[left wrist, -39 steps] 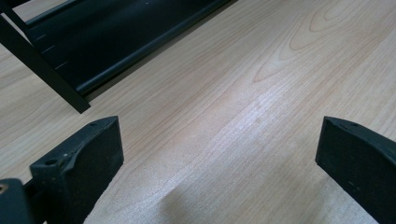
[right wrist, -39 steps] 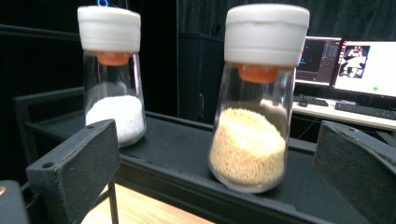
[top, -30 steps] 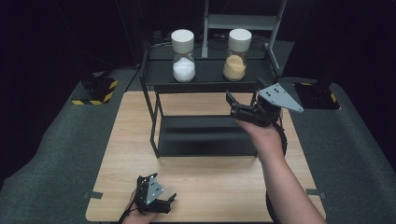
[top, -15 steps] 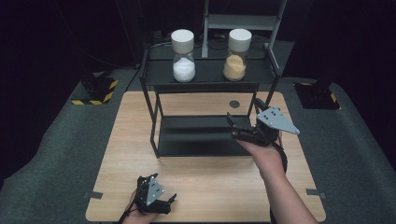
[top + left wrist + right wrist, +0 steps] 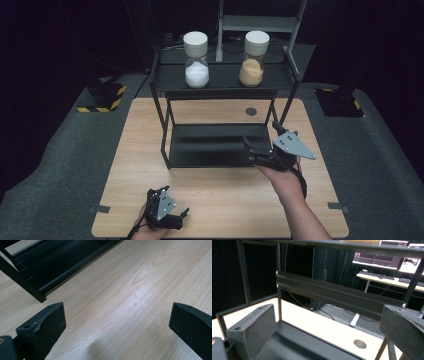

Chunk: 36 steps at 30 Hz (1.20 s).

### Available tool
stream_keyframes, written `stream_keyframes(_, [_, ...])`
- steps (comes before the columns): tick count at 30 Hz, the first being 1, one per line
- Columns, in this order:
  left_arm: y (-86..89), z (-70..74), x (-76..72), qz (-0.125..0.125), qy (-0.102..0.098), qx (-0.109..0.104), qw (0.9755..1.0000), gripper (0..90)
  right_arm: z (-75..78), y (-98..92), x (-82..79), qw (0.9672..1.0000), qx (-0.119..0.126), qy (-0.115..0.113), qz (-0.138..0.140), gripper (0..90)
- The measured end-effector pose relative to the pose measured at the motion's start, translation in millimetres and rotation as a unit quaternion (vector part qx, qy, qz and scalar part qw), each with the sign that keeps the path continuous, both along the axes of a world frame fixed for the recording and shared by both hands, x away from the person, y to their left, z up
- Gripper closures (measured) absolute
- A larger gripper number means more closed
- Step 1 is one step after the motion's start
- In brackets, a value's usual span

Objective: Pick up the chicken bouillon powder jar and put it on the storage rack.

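High view: wooden table (image 5: 220, 200) with a black two-tier rack (image 5: 220, 145) standing toward the far edge. On the rack's top shelf, two jars side by side, well apart from both grippers: white-filled jar (image 5: 196, 60) at left, tan-filled jar (image 5: 254, 59) at right, each upright with a pale lid. Right gripper (image 5: 260, 149) held in the person's right hand, at the right front corner of the lower shelf, low over that corner, grey three-cornered plate on top, empty. Left gripper (image 5: 172, 216) resting low near the table's near edge, left of centre, well apart from the rack, also empty. Small dark round hole (image 5: 251, 111) in the tabletop behind the rack's right legs. Left gripper view: jaws spread wide over bare wood grain, nothing between them, the rack's lower shelf (image 5: 60, 260) and one leg at upper left. Right gripper view: jaws likewise wide apart, nothing held, looking in over the lower shelf (image 5: 297, 345) toward the rack's back rails, the tabletop hole (image 5: 360, 344) beyond, a desk with a keyboard (image 5: 384, 277) far off at upper right.
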<state>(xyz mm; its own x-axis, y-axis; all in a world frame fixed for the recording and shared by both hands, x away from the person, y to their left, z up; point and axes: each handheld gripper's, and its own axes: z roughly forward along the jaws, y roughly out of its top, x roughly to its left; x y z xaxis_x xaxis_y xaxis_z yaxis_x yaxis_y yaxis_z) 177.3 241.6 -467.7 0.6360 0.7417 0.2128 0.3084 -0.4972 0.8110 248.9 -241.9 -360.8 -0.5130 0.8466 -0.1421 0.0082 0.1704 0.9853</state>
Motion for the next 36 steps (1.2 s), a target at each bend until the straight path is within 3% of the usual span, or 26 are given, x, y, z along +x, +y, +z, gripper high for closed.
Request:
stream_keyframes(11, [-0.3, 0.1, -0.1, -0.002, 0.0, 0.002, 1.0, 1.3, -36.5, 1.0, -12.0, 0.9993, -0.027, 0.025, 0.004, 0.0])
stream_keyframes(22, [-1.0, 0.0, -0.5, 0.0, -0.001, 0.003, 1.0, 1.3, -76.6, -1.4, -21.7, 0.9963, -0.045, 0.072, 0.004, 0.0])
stream_keyframes(33, [-2.7, -0.1, -1.4, -0.003, -0.005, 0.01, 0.9999, 1.3, -110.0, -8.3, -36.2, 0.99, -0.077, 0.118, -0.004, 0.0])
stream_keyframes(36, [-3.8, -0.3, -1.9, -0.003, -0.006, 0.012, 0.9999, 1.3, -117.0, -11.8, -40.3, 0.9856, -0.105, 0.132, -0.009, 0.3])
